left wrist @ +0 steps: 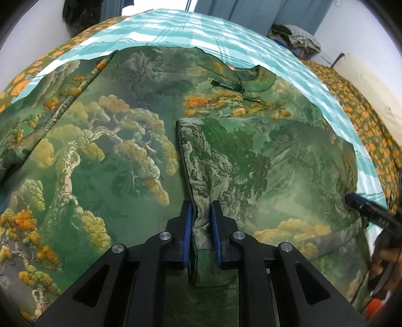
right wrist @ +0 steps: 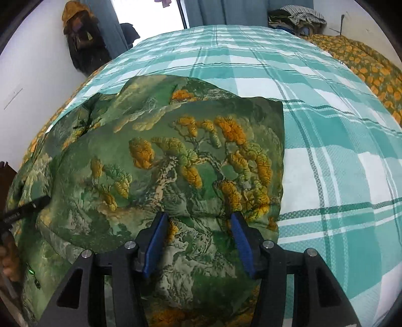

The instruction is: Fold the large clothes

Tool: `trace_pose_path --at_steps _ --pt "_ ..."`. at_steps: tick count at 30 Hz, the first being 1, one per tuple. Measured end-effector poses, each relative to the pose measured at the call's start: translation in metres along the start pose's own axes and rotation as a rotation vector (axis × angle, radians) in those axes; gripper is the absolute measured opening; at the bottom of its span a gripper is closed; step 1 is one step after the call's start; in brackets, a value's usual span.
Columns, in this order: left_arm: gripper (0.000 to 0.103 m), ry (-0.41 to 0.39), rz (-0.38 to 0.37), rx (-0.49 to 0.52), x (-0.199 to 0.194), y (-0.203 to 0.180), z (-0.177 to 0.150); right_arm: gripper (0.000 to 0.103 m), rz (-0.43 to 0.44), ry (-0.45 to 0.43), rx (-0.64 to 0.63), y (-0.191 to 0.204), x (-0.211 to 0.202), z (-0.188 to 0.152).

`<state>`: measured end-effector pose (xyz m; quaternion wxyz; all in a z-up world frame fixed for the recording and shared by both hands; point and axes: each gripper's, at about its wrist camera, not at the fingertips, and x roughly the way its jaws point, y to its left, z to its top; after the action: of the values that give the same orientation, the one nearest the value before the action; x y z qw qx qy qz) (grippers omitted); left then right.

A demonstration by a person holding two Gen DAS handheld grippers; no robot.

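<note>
A large green garment (left wrist: 113,151) printed with orange and yellow trees lies spread on the bed; it also shows in the right wrist view (right wrist: 176,163), partly folded over itself. My left gripper (left wrist: 203,213) is shut on a folded edge of the garment (left wrist: 198,163) that runs up the middle. My right gripper (right wrist: 198,231) is open, with its blue pads (right wrist: 157,241) resting over the garment near its right edge. The right gripper also shows at the right of the left wrist view (left wrist: 369,208), and the left gripper at the left of the right wrist view (right wrist: 27,207).
The bed has a teal and white checked sheet (right wrist: 326,151) and an orange-flowered green blanket (left wrist: 364,120) along the far side. A pile of clothes (right wrist: 296,15) sits at the back. Dark clothes (right wrist: 80,37) hang on the wall by blue curtains.
</note>
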<state>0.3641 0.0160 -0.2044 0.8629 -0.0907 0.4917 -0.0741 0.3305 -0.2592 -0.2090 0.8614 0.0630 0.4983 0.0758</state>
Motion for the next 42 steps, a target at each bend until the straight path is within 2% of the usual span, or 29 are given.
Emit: trace_pose_path --at_steps 3,8,10,12,14,16,22,25,29,32,33,34,36,38,39,42 --pt "0.015 -0.025 0.01 0.017 0.001 0.0 -0.006 0.054 -0.025 0.04 -0.034 0.005 -0.008 0.014" --pt "0.016 -0.052 0.017 0.024 0.002 -0.003 -0.008 0.054 -0.036 -0.118 -0.014 0.016 -0.04 0.055" --pt "0.016 -0.056 0.021 0.028 0.002 -0.005 -0.009 0.054 -0.026 -0.109 -0.007 0.02 -0.028 0.067" --pt "0.016 -0.058 0.025 0.032 0.003 -0.006 -0.009 0.054 -0.028 -0.043 0.011 0.022 0.001 0.07" --pt "0.016 -0.06 0.029 0.037 0.003 -0.006 -0.01 0.054 -0.041 0.027 0.025 0.02 0.033 0.061" --pt "0.016 -0.063 0.033 0.041 0.003 -0.006 -0.012 0.054 -0.046 0.018 0.01 0.02 0.044 0.053" --pt "0.016 -0.074 0.035 0.047 0.004 -0.005 -0.014 0.054 -0.055 -0.005 -0.027 0.026 0.018 0.04" --pt "0.016 -0.075 0.039 0.05 0.005 -0.006 -0.014 0.054 -0.05 -0.014 -0.065 0.032 -0.009 0.012" --pt "0.017 -0.073 0.067 0.07 0.005 -0.011 -0.014 0.054 -0.076 -0.029 -0.098 0.035 -0.013 -0.016" --pt "0.018 -0.073 0.108 0.112 0.001 -0.017 -0.012 0.054 -0.093 -0.02 -0.087 0.036 -0.007 -0.012" --pt "0.021 -0.075 0.13 0.13 -0.003 -0.019 -0.012 0.054 -0.105 -0.018 -0.09 0.037 -0.008 -0.01" --pt "0.03 -0.078 0.164 0.15 -0.009 -0.021 -0.014 0.054 -0.116 -0.02 -0.093 0.04 -0.012 -0.01" --pt "0.054 -0.088 0.207 0.173 -0.023 -0.023 -0.018 0.054 -0.12 -0.039 -0.084 0.041 -0.031 -0.018" --pt "0.069 -0.1 0.213 0.181 -0.044 -0.021 -0.027 0.054 -0.093 -0.087 -0.08 0.043 -0.061 -0.037" --pt "0.073 -0.098 0.199 0.179 -0.054 -0.019 -0.033 0.054 -0.086 -0.105 -0.082 0.043 -0.071 -0.045" --pt "0.074 -0.077 0.162 0.163 -0.084 -0.01 -0.061 0.056 -0.076 -0.183 -0.074 0.04 -0.115 -0.095"
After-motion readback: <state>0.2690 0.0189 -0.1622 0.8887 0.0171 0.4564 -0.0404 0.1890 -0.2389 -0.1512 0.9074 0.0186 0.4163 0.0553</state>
